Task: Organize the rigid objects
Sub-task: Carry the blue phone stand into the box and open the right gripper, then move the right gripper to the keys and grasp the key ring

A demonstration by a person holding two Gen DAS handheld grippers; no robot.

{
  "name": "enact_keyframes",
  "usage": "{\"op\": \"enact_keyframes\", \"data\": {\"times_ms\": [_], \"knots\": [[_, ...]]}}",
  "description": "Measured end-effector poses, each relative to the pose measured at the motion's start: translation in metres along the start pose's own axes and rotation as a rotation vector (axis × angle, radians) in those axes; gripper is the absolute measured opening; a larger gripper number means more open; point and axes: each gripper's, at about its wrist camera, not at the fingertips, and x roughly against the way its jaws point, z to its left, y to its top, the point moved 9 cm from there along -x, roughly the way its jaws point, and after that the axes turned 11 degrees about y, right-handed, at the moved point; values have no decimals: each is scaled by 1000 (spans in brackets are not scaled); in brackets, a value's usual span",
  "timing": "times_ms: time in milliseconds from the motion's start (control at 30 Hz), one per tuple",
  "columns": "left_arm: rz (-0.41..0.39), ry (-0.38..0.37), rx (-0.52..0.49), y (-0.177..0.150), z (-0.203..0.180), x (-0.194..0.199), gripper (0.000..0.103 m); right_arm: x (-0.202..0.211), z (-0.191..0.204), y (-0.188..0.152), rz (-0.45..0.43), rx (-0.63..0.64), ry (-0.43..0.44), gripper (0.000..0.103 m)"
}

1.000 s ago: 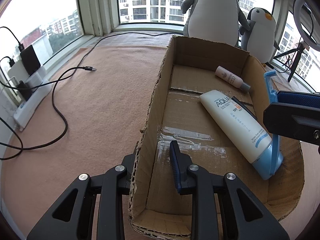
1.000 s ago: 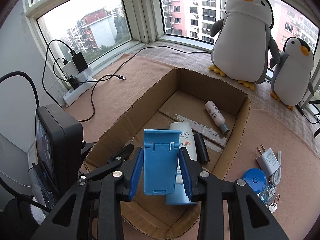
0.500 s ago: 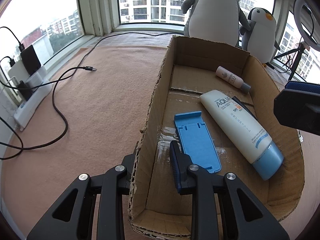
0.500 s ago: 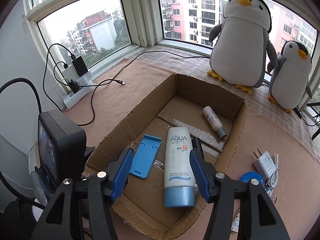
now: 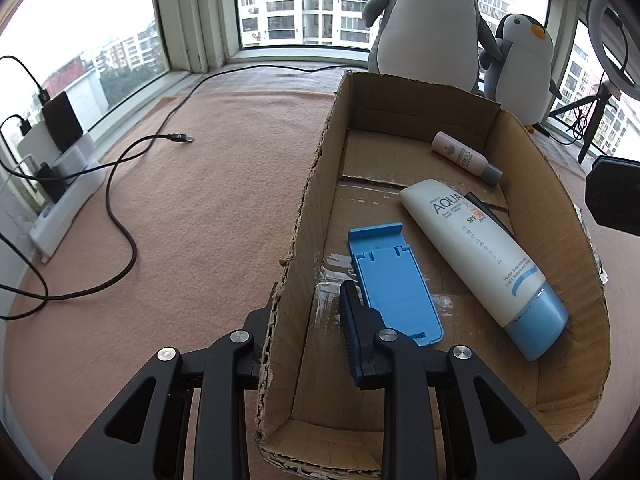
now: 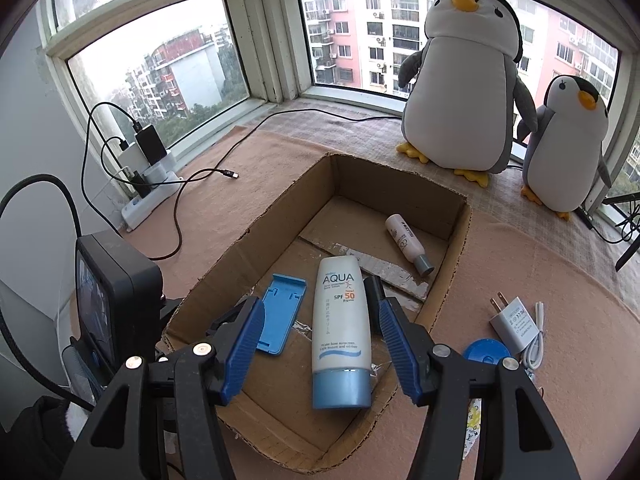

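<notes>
An open cardboard box [image 5: 316,184] [image 6: 256,236] lies on the brown mat. Inside lie a blue phone stand [image 5: 394,284] [image 6: 282,314], a white AQUA sunscreen tube [image 5: 480,256] [image 6: 340,328], a small pink bottle [image 5: 464,158] [image 6: 408,242] and a black item [image 6: 373,286] beside the tube. My left gripper [image 5: 308,332] straddles the box's left wall, one finger inside, one outside, shut on the wall. My right gripper [image 6: 320,344] is open and empty, raised above the box's near end.
Two plush penguins [image 6: 464,80] stand behind the box. A white charger with cable [image 6: 516,320] and a blue round disc [image 6: 486,354] lie right of the box. A black cable [image 5: 120,208] and a power strip [image 6: 150,196] are on the left.
My right gripper opened and let go of the blue phone stand, which now lies flat in the box. The right gripper then rose and drew back. The left gripper has not moved.
</notes>
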Motion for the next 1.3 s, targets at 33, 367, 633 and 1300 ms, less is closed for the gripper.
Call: {"op": "enact_keyframes", "data": {"times_ms": [33,367,633,1300], "knots": [[0,0,0,0,0,0,24,2,-2,-1,-2,-2,-4,56],[0,2,-2,0,2,0,24,33,-45,-21,-31,-72,-51,56],[0,4,-1,0,2,-1,24,74,-125,-64,-47,-225,-144,56],[1,6,-3,0,2,-1,24,55,-192,-122,66,-330,-230,44]]}}
